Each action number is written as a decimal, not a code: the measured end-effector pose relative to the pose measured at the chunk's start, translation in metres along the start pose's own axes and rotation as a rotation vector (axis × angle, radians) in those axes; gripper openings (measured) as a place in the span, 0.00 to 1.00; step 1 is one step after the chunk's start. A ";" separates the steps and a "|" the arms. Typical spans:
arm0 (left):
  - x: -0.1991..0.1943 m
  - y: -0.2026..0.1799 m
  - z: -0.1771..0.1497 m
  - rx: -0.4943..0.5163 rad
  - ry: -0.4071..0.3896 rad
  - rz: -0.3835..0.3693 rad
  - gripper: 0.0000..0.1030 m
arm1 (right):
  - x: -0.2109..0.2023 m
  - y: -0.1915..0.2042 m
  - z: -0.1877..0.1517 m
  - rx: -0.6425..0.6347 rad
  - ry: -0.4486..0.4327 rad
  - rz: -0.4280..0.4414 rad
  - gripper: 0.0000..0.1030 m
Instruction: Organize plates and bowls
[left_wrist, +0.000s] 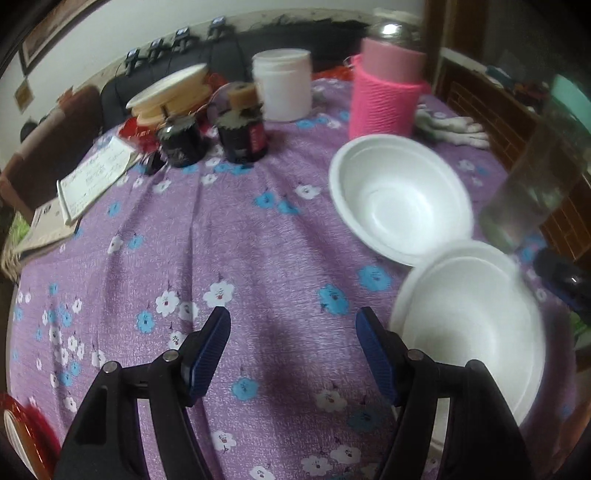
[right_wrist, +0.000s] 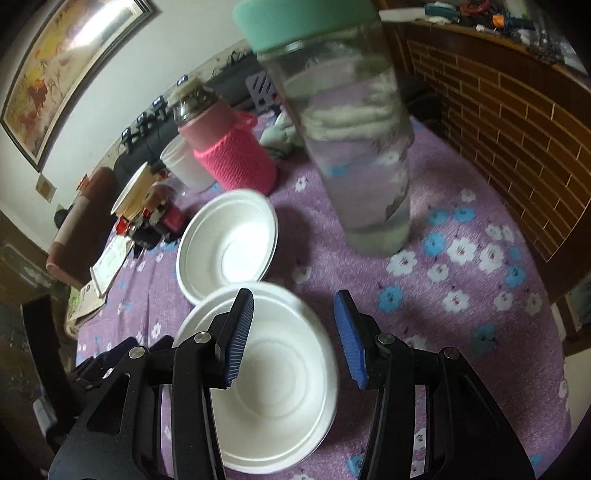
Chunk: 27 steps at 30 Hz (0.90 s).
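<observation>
Though shared bowls (left_wrist: 400, 195), painting (right_wrist: 70, 70) right-only.

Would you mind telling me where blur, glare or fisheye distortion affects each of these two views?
Left wrist view: the near white foam bowl is smeared at its rim, the clear glass bottle is hazy, and the edges bend. Right wrist view: glare whitens the framed wall painting, the bottle is soft, and the brown brick-patterned panel curves.

A lived-in home: a framed painting (right_wrist: 70, 70) on the wall, a dark sofa (left_wrist: 155, 85) behind the bench in its flowered purple cloth (left_wrist: 258, 240), jars, a knit-sleeved bottle (left_wrist: 384, 96)
</observation>
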<state>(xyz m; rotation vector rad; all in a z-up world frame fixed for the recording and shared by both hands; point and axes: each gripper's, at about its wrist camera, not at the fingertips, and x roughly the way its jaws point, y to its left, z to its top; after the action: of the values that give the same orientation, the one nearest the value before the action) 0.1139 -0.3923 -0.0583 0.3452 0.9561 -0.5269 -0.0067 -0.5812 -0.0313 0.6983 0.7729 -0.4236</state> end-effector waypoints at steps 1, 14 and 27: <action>-0.004 -0.002 -0.001 0.010 -0.021 0.007 0.69 | 0.000 -0.001 0.000 0.013 -0.004 0.016 0.44; -0.011 -0.006 -0.003 0.039 -0.070 -0.004 0.69 | 0.010 0.002 -0.003 -0.011 0.068 -0.034 0.44; -0.017 -0.005 -0.003 0.041 -0.113 -0.008 0.69 | 0.036 0.007 -0.017 -0.056 0.196 -0.064 0.44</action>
<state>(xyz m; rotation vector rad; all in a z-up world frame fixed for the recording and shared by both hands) 0.1012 -0.3898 -0.0464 0.3447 0.8392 -0.5684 0.0126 -0.5683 -0.0643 0.6705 0.9909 -0.3939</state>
